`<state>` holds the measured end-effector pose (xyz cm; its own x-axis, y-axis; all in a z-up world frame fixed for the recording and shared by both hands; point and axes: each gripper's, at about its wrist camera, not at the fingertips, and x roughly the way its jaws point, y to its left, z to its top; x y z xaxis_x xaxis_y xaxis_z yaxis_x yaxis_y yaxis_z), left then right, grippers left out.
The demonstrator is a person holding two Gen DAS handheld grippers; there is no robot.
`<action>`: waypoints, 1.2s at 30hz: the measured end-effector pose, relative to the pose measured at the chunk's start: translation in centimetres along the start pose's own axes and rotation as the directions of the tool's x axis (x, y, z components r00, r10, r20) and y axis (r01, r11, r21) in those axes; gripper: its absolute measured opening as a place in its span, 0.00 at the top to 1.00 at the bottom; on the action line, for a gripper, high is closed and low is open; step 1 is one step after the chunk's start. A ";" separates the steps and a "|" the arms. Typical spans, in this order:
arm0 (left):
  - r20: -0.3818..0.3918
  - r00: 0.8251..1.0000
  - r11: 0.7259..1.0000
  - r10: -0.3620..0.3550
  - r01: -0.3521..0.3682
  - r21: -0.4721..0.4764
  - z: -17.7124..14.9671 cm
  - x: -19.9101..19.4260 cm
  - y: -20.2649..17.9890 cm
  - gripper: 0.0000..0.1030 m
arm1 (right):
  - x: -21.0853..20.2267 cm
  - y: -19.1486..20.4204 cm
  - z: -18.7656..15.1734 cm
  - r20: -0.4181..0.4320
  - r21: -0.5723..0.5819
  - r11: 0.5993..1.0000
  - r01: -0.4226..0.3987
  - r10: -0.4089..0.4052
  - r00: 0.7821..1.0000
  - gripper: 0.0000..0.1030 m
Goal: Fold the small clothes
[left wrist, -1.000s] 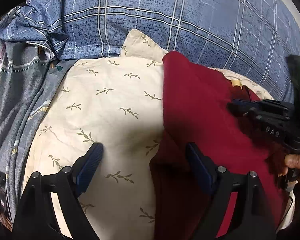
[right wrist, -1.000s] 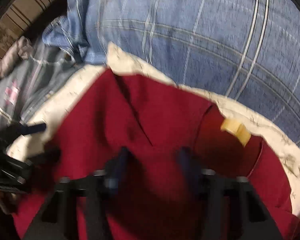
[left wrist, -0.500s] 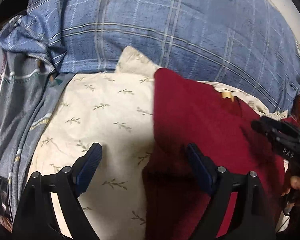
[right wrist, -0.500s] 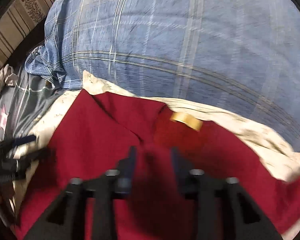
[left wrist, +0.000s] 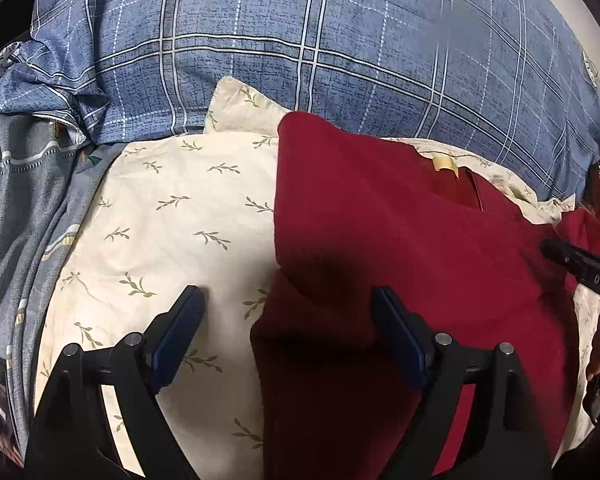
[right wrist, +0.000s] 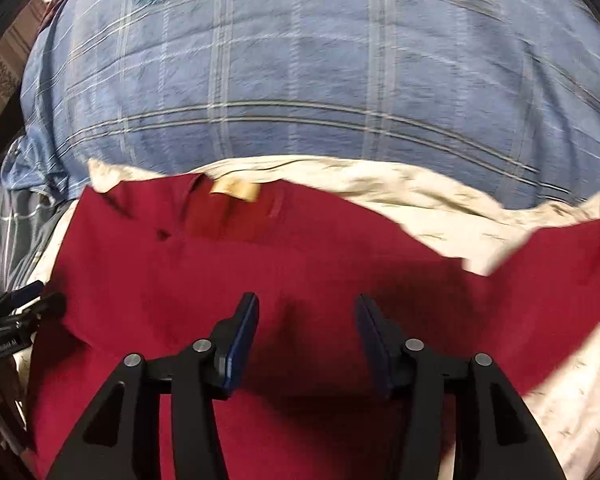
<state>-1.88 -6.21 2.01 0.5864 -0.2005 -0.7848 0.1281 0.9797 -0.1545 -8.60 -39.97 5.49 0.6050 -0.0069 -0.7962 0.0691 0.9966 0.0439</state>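
A dark red garment (left wrist: 400, 240) with a tan neck label (left wrist: 444, 165) lies partly folded on a cream leaf-print pillow (left wrist: 172, 208). My left gripper (left wrist: 288, 312) is open and empty over the garment's left folded edge, one finger above the pillow and one above the red cloth. In the right wrist view the garment (right wrist: 220, 264) spreads wide, its label (right wrist: 236, 190) at the far edge. My right gripper (right wrist: 306, 312) is open and empty just above its middle. The right gripper's tip (left wrist: 580, 264) shows at the right edge of the left wrist view.
A blue plaid duvet (left wrist: 340, 48) bulges behind the pillow and fills the back of the right wrist view (right wrist: 320, 80). Grey patterned bedding (left wrist: 20, 200) lies to the left. The left gripper (right wrist: 12, 320) shows at the right wrist view's left edge.
The right gripper has opened wider and moved right and back over the garment. The left gripper stays open in place over the garment's left edge.
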 end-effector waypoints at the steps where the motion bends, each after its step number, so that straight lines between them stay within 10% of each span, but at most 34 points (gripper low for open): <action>1: 0.001 1.000 1.000 0.004 -0.004 0.002 0.0 0.0 -0.1 0.16 | 0.6 -0.6 -0.4 -0.015 0.007 1.000 0.012 -0.012 1.000 0.45; 36: -0.023 1.000 1.000 0.012 -0.011 0.016 -0.1 1.1 -0.6 0.16 | 1.4 -3.0 -2.3 -0.037 0.069 0.997 0.019 -0.016 0.999 0.34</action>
<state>-1.36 -6.98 1.17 0.5693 -0.1888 -0.8002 0.1343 0.9816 -0.1361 -9.78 -42.75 2.88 0.5736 -0.0202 -0.8189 0.1351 0.9883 0.0703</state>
